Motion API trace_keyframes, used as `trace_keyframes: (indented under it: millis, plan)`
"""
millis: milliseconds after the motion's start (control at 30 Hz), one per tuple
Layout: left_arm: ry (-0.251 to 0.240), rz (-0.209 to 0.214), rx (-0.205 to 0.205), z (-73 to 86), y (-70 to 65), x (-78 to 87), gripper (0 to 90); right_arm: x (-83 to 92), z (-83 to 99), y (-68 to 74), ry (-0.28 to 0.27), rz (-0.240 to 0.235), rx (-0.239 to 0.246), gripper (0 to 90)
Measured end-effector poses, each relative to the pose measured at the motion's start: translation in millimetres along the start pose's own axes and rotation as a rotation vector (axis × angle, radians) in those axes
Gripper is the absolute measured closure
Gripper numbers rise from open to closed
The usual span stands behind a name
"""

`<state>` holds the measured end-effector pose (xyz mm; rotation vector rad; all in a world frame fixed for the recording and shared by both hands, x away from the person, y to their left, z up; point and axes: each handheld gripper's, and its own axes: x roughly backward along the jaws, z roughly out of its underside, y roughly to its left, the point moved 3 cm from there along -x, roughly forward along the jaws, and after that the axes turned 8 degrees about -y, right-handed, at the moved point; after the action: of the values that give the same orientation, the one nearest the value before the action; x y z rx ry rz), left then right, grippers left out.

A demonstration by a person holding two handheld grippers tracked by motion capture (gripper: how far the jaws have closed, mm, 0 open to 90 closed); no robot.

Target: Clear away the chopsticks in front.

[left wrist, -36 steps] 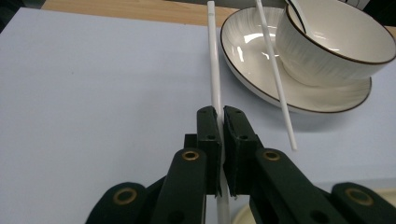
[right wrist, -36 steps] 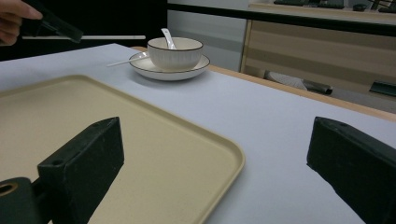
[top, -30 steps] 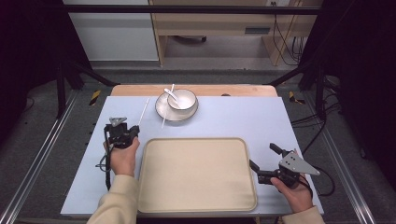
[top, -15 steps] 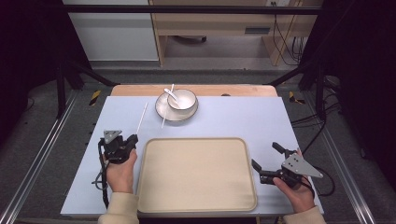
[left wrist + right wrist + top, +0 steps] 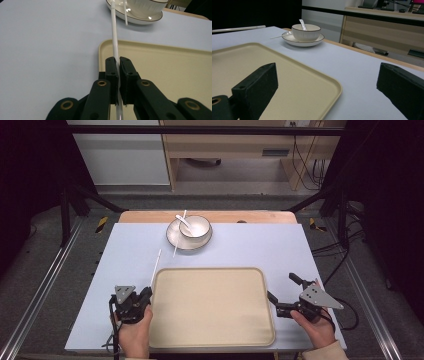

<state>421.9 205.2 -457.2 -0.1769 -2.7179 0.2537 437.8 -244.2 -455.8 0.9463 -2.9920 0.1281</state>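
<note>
My left gripper (image 5: 146,293) (image 5: 117,72) is shut on a thin white chopstick (image 5: 155,267) (image 5: 114,32), gripping it near its near end beside the left rim of the beige tray (image 5: 210,275) (image 5: 160,62). The stick points away toward a white plate (image 5: 175,240) (image 5: 140,20) that carries a white bowl (image 5: 196,226) (image 5: 306,32) with a spoon (image 5: 184,220) (image 5: 302,24) in it. A second chopstick (image 5: 177,240) (image 5: 125,13) rests across the plate's left side. My right gripper (image 5: 281,286) (image 5: 327,68) stands open at the tray's right rim, nothing between its jaws.
The tray (image 5: 287,75) lies in the near middle of the pale blue tabletop (image 5: 250,245). A wooden strip (image 5: 250,216) runs along the table's far edge. Dark metal frame rails (image 5: 45,285) flank both sides of the table.
My left hand has drawn back toward the near edge of the table, pulling the gripped chopstick with it along the tray's left side. The right hand has stayed put.
</note>
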Motion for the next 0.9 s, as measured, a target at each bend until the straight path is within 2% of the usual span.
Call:
trace_keyframes:
  millis: [167, 333, 400, 567, 633, 733, 900]
  plan:
    - [0.016, -0.003, -0.001, 11.1, -7.4, 2.8, 85.2, -4.1, 2.6, 0.5, 0.016, -0.005, 0.004, 3.7]
    - [0.018, -0.020, -0.023, 17.9, -15.0, 11.0, 85.2, -3.2, 2.3, -0.4, 0.012, -0.003, -0.004, 3.7]
    - [0.020, -0.016, -0.015, 22.5, -17.6, 15.5, 85.2, -3.0, 2.4, 0.0, 0.013, -0.005, -0.004, 3.7]
    - [0.060, -0.017, -0.012, 35.8, -22.3, 19.5, 85.2, -2.6, 2.3, 0.5, 0.015, -0.007, -0.004, 3.7]
    - [0.057, -0.032, -0.018, 38.4, -23.2, 23.6, 85.2, -3.1, 2.6, 0.6, 0.016, -0.009, -0.004, 3.8]
    - [0.057, -0.031, -0.013, 40.4, -22.6, 27.6, 85.2, -4.4, 3.3, 1.3, 0.022, -0.015, -0.003, 3.9]
    - [0.065, -0.045, -0.005, 45.7, -18.6, 27.6, 85.2, -3.8, 3.0, 1.5, 0.021, -0.015, -0.002, 3.9]
